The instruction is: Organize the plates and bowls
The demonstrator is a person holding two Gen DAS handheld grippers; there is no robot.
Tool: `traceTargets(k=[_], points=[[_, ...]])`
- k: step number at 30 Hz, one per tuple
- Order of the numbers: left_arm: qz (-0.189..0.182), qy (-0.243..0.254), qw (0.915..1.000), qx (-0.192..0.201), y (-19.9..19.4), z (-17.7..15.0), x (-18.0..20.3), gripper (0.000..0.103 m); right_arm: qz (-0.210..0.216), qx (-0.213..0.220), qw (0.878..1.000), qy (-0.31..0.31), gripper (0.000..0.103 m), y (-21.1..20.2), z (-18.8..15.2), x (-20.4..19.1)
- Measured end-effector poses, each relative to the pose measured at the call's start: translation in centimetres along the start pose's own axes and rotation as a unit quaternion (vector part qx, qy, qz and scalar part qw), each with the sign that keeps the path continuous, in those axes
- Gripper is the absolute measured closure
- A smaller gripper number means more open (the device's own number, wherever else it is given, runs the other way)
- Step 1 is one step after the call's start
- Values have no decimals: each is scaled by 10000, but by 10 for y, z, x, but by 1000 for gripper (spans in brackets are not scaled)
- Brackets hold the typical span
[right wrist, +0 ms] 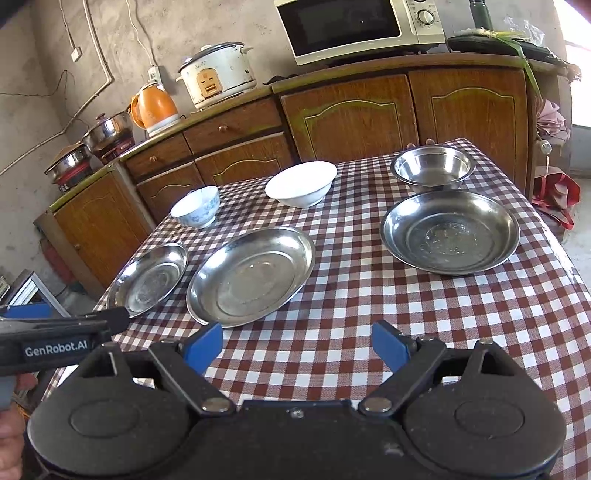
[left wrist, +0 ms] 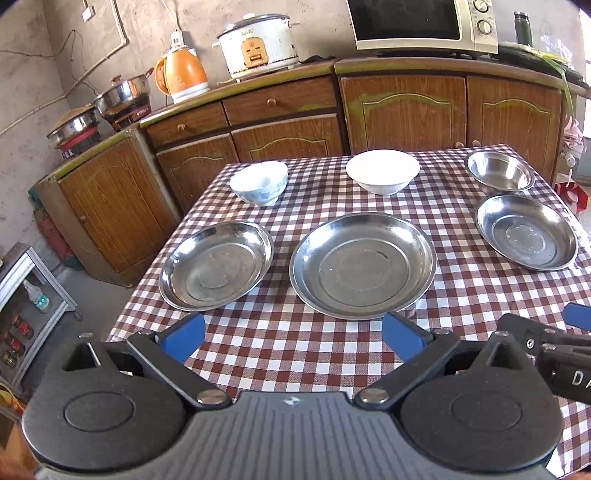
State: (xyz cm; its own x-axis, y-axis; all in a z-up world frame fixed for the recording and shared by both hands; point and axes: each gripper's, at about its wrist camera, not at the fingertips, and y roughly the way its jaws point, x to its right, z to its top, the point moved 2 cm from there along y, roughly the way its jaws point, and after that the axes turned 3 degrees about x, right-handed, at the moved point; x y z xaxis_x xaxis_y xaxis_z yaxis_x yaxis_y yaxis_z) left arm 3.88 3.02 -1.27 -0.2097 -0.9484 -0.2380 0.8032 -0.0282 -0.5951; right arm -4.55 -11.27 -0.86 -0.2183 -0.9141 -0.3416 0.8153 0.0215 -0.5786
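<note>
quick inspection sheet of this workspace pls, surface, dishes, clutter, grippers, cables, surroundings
surface: table under a red-and-white checked cloth.
job's things: three steel plates, left, large middle, right; blue-patterned white bowl, plain white bowl, steel bowl; all separate, none stacked.
clutter: nothing seen on the table.
grippers: left gripper and right gripper both open, empty, above the near edge.
cables: cords along the wall to a socket.
surroundings: wooden cabinets carrying orange kettle, rice cooker, microwave, pots.
</note>
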Motion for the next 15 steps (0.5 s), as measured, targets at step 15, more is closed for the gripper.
traceTargets(k=[15], points=[[-319, -456, 9982, -221, 19, -4, -35, 0, -443, 14, 9983, -377, 0, 13, 0, -34]])
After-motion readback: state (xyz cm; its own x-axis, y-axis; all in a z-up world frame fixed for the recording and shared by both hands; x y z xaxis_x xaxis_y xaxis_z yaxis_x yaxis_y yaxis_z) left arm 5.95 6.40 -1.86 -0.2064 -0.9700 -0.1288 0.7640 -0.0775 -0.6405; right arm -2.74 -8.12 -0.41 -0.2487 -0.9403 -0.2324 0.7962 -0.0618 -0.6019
